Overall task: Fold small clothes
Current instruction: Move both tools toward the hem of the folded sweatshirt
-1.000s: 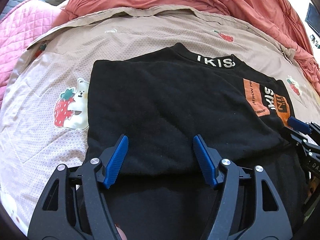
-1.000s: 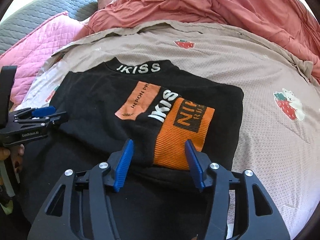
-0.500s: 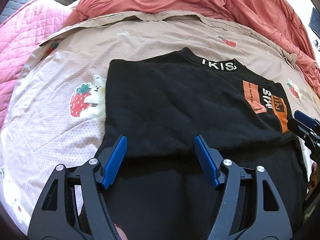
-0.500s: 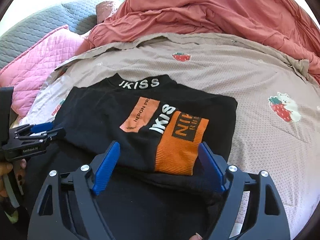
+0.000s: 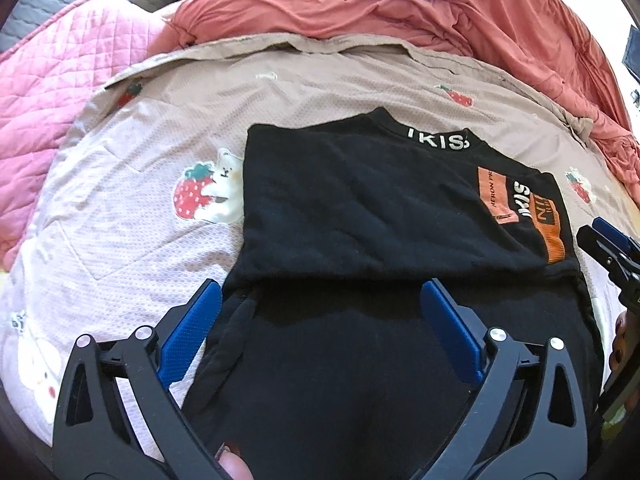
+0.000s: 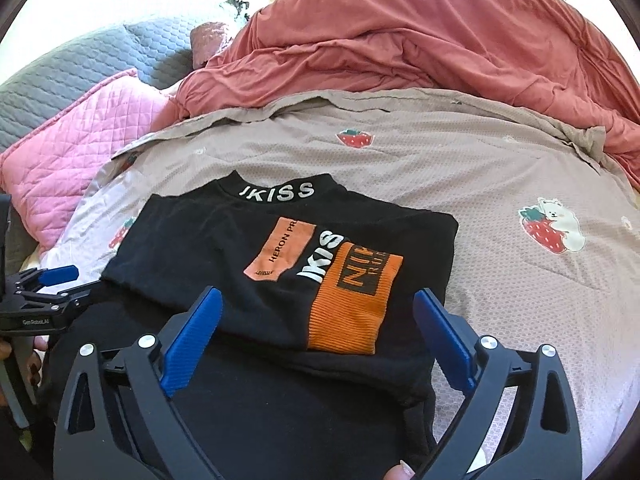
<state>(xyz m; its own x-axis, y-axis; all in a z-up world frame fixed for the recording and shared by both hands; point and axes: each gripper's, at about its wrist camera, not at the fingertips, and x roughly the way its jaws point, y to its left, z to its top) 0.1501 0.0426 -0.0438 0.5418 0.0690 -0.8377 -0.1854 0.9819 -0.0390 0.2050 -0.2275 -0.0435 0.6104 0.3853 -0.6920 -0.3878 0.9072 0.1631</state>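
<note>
A black sweatshirt point(image 5: 360, 208) with white collar lettering and an orange patch lies on the bed, its sleeves folded over the body; it also shows in the right wrist view point(image 6: 288, 248). My left gripper point(image 5: 320, 292) is open and empty, hovering over the folded edge near the garment's left side. My right gripper point(image 6: 318, 300) is open and empty, above the orange patch point(image 6: 356, 300) on the garment's right side. Each gripper shows at the edge of the other's view: the right one point(image 5: 608, 240), the left one point(image 6: 44, 284).
The garment lies on a beige strawberry-print sheet point(image 5: 132, 240). A crumpled coral duvet point(image 6: 420, 48) fills the back. A pink quilted pillow point(image 6: 68, 160) and a grey quilt point(image 6: 72, 68) lie at the back left.
Both grippers have opened wider and pulled back from the garment. The left gripper has shifted left, toward the garment's left edge. The sweatshirt stays folded in place.
</note>
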